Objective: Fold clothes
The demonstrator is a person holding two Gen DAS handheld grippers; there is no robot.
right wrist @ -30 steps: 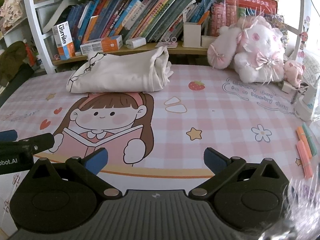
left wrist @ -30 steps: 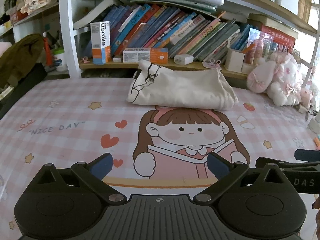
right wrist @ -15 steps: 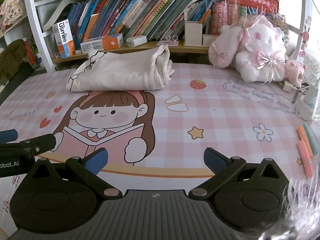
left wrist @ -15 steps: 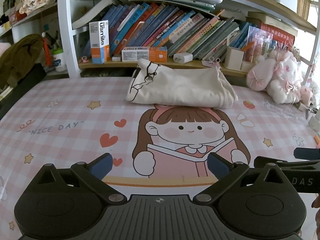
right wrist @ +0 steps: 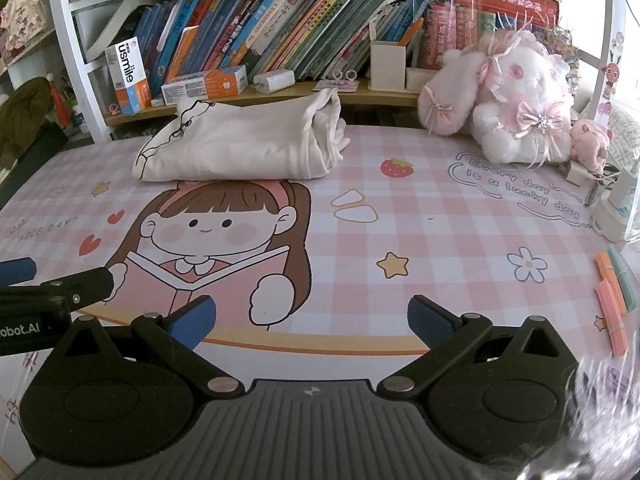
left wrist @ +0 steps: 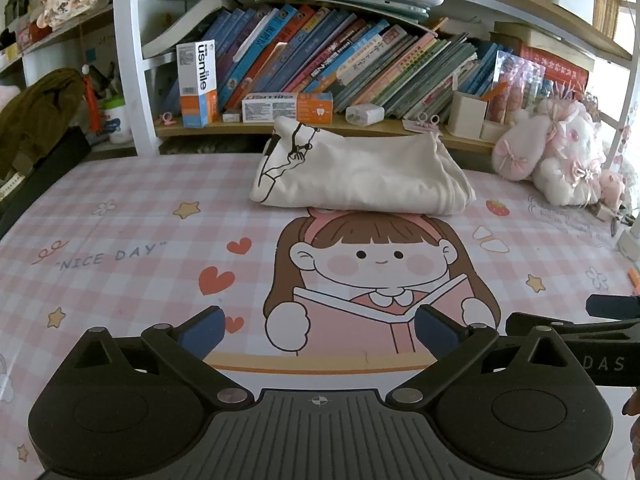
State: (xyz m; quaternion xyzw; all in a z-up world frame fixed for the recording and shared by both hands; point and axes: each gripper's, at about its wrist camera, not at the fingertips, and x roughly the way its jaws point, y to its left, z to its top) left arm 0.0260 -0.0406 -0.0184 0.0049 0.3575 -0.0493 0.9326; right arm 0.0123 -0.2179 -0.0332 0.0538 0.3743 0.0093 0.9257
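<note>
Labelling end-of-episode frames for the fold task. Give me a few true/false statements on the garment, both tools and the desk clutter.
1. The cream garment lies folded at the far edge of the mat, below the bookshelf. True.
2. The left tool is shut on the garment. False: it is open, holds nothing and is well short of the garment.
3. The right tool is open and empty. True.
4. The plush rabbit sits on top of the garment. False: it sits apart, to the garment's right.
5. The usmile box stands upright on the shelf. True.

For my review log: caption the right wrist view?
Open right tongs face a folded cream garment on the pink desk mat.
</note>
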